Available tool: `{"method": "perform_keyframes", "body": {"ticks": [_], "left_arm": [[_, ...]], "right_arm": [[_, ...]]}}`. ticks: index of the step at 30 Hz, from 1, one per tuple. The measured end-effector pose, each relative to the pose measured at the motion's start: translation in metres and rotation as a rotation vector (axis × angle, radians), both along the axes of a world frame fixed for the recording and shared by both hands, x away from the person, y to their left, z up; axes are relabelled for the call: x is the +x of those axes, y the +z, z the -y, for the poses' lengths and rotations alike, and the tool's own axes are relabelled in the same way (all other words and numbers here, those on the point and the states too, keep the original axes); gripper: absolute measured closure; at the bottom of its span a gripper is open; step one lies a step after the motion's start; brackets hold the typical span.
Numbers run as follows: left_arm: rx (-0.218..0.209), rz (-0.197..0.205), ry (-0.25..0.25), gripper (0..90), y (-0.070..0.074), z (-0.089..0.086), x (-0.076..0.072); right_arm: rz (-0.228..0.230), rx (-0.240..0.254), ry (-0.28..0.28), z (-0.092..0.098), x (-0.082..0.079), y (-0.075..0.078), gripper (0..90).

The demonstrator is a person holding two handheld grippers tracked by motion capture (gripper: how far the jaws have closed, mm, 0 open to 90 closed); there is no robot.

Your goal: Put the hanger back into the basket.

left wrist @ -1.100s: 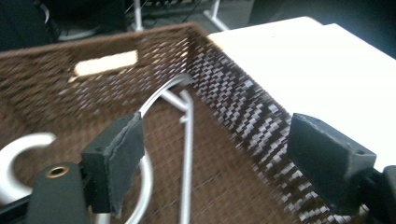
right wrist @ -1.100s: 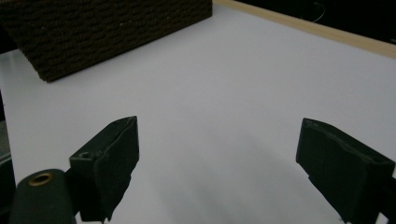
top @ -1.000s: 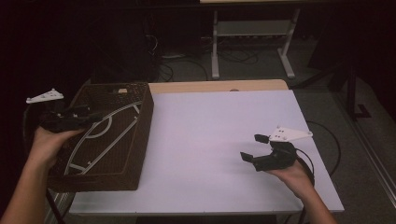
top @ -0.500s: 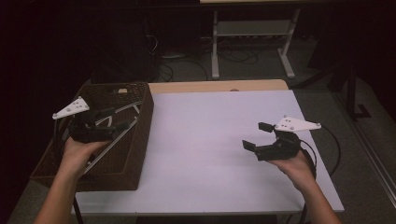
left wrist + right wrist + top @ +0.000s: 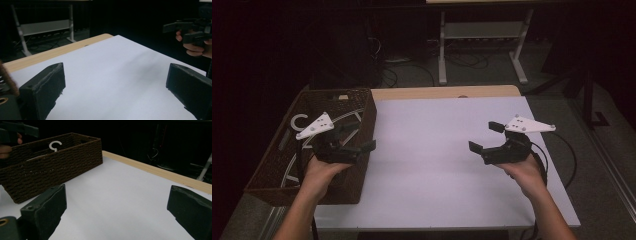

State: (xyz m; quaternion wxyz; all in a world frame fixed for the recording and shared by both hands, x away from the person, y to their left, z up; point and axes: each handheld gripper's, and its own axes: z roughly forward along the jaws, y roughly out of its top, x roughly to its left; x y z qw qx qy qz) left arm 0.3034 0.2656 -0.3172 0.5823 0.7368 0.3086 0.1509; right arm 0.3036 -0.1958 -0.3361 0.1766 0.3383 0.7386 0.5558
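We've got both sets of fingers spread wide, just been opening, nothing between them. The white hanger (image 5: 299, 122) lies in the brown basket (image 5: 362, 107), behind and left of the left gripper (image 5: 358, 136). Its hook points away from us. The right gripper (image 5: 484, 136) hovers above the table (image 5: 427, 150), well apart.

Black grippers (image 5: 353, 137) (image 5: 482, 137) with 2 blocky fingers (image 5: 42, 91), white triangular plates, black cables.

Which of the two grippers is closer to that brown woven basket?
The left. The left gripper hangs over the basket's right-hand wall, jaws open and empty. The right gripper hovers across the white table, well clear of the basket.
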Motion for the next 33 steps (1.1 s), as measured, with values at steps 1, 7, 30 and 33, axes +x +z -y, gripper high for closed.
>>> {"method": "perform_keyframes", "body": {"ticks": [1, 7, 30, 33], "left_arm": [[0.002, 0.01, -0.007, 2.1, -0.001, 0.002, 0.0], [-0.023, 0.026, -0.029, 2.1, -0.006, 0.009, -0.001], [-0.058, 0.036, -0.032, 2.2, -0.011, 0.008, -0.004], [-0.055, 0.037, -0.032, 2.2, -0.011, 0.008, -0.004]], "right_arm": [[-0.002, 0.003, -0.004, 0.0, 0.0, 0.0, 1.6], [0.014, 0.019, -0.006, 0.005, -0.002, 0.003, 0.0], [0.062, 0.067, -0.028, 0.012, -0.003, 0.016, 0.0], [0.07, 0.068, -0.025, 0.012, -0.003, 0.016, 0.0]]}}
